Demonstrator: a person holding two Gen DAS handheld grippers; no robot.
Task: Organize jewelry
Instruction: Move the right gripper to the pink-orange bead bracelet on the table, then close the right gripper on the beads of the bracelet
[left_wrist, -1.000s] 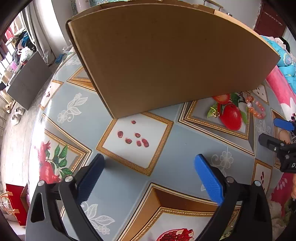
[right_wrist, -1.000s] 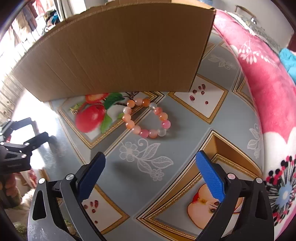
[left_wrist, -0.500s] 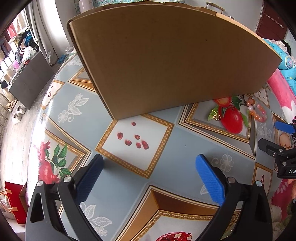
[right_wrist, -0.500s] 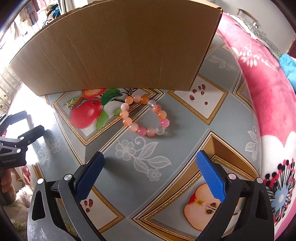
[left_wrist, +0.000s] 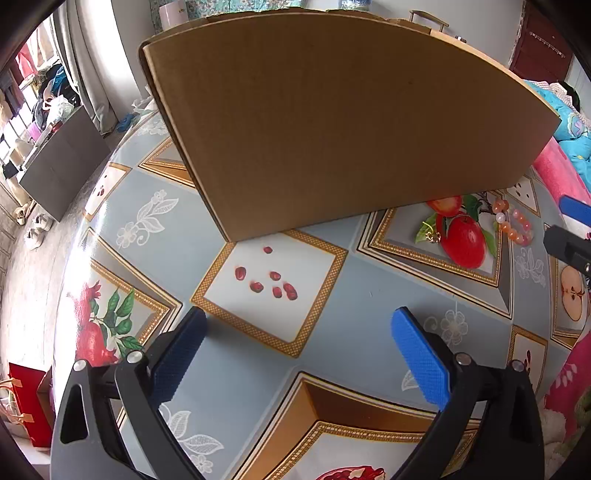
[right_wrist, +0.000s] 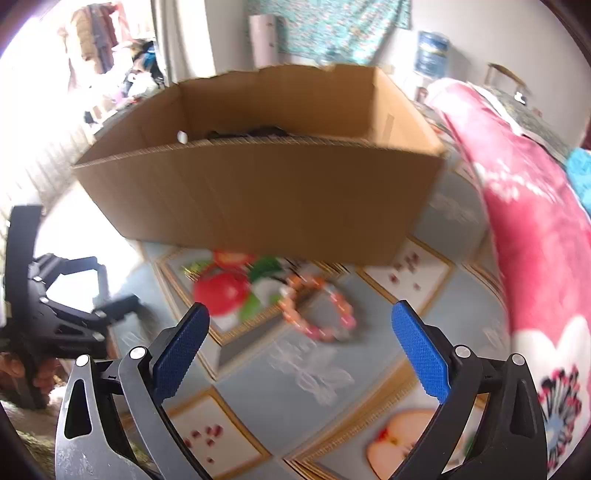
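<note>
A bracelet of pink, orange and white beads (right_wrist: 317, 310) lies on the patterned tablecloth (right_wrist: 295, 387), just ahead of my open right gripper (right_wrist: 300, 314); that view is motion-blurred. From the left wrist the bracelet (left_wrist: 513, 223) shows at the far right, beside a small gold piece (left_wrist: 432, 236) on the printed apple. An open cardboard box (right_wrist: 258, 195) stands behind the bracelet, with dark items and a small white thing inside. My left gripper (left_wrist: 298, 321) is open over the cloth, empty, facing the box (left_wrist: 332, 129). The right gripper (left_wrist: 569, 229) peeks in at that view's right edge.
A pink flowered blanket (right_wrist: 535, 240) borders the table on the right. The table's left edge (left_wrist: 70, 258) drops to the floor, where a red bag (left_wrist: 26, 398) and shoes lie. The left gripper (right_wrist: 74, 295) shows at the right wrist view's left side.
My right gripper has risen and tilted up quickly, so the box's inside now shows and the bracelet sits lower between the fingers. The left gripper has drifted slightly back. Both stay open.
</note>
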